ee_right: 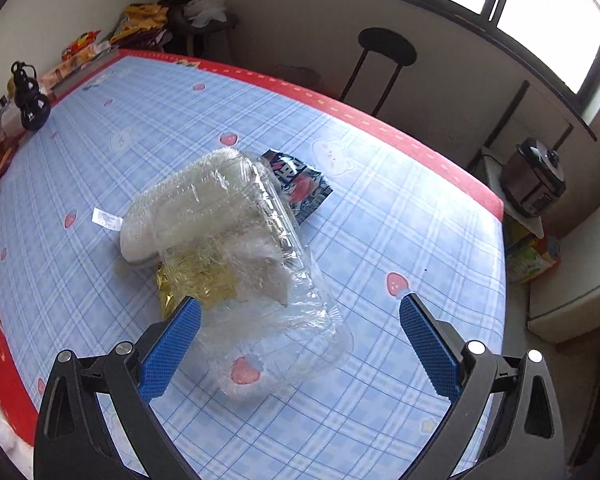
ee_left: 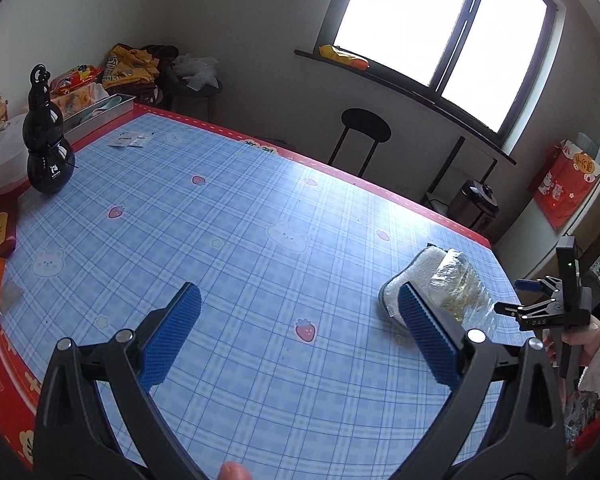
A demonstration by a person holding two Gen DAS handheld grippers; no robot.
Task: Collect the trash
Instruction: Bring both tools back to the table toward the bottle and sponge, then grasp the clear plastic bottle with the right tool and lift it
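A crumpled clear plastic bag [ee_right: 260,280] with gold foil inside lies on the blue checked tablecloth [ee_right: 380,220], draped over a white fluffy cloth [ee_right: 172,208]. A dark snack wrapper [ee_right: 300,184] pokes out behind it. My right gripper [ee_right: 300,328] hovers open just above the bag's near end, holding nothing. In the left wrist view the same pile [ee_left: 448,280] sits at the table's right side. My left gripper [ee_left: 300,316] is open over bare cloth, left of the pile. The right gripper [ee_left: 540,308] shows at the far right, held by a hand.
A black gourd-shaped bottle [ee_left: 46,136], a white container [ee_left: 0,156] and a metal tray [ee_left: 100,112] stand along the table's left edge. Small paper packets [ee_left: 130,140] lie near the tray. A paper label [ee_right: 107,218] lies left of the pile. A black stool [ee_left: 364,124] stands beyond the table.
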